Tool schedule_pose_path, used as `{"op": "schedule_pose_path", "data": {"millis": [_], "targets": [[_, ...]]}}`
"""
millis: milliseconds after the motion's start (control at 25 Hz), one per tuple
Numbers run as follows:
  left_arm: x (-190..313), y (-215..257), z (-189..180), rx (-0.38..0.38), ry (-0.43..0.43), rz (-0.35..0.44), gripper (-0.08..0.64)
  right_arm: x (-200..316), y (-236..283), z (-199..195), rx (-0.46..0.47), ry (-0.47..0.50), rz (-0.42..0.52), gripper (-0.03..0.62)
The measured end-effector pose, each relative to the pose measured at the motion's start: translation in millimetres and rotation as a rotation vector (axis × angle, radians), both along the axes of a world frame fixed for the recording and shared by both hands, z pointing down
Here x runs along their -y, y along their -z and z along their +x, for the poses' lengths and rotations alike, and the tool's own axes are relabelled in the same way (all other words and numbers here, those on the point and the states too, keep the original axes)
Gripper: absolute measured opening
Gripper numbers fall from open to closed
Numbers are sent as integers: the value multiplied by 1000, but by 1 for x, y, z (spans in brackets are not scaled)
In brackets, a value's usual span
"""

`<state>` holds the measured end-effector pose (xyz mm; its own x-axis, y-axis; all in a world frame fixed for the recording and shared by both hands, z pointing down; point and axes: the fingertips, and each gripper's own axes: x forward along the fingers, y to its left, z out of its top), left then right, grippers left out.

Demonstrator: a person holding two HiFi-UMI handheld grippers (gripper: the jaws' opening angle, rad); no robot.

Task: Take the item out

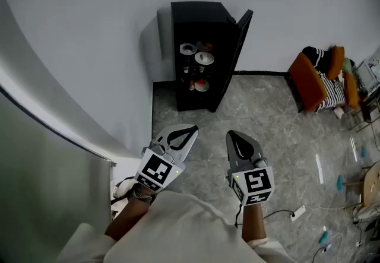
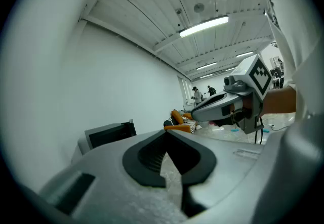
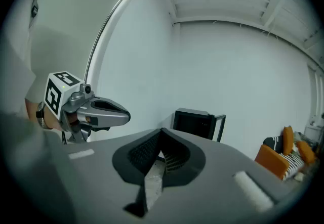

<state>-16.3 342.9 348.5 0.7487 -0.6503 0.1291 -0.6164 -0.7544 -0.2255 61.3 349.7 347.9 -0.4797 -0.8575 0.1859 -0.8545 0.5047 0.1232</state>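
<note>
**Cabinet** [image 1: 199, 54]: black, standing against the far wall, its door [image 1: 242, 36] swung open to the right. The shelves carry several small things: a white ring-shaped piece [image 1: 188, 48], a pale dish [image 1: 205, 58] and some reddish bits lower down. Which of them is the item to take out cannot be told at this range.

**Left tongs** [image 1: 193, 131]: tips closed together, nothing between them, held roughly level over the grey stone floor [image 1: 279, 137].

**Right tongs** [image 1: 233, 135]: likewise closed on nothing, just beside the left pair, both aimed toward the cabinet and well apart from it.

**Also present**: an orange chair [image 1: 309, 81] with striped cloth, off to the right.

**Progress**: the door is already open, but nothing has been lifted out. By my judgement nearly all of the task is left — approach the cabinet, open one pair of tongs, grasp the item and withdraw it.
</note>
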Motion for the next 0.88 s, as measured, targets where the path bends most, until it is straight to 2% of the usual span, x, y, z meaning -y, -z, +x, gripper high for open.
{"op": "schedule_pose_path", "data": {"millis": [120, 400, 880], "targets": [[-1, -1, 2, 3, -1, -1, -2, -1, 0, 1, 8, 1, 2, 5], [7, -6, 10, 13, 16, -8, -2, 9, -1, 17, 110, -3, -18, 5], [26, -20, 27, 42, 93, -18, -2, 27, -12, 50, 55, 59, -15, 6]]}}
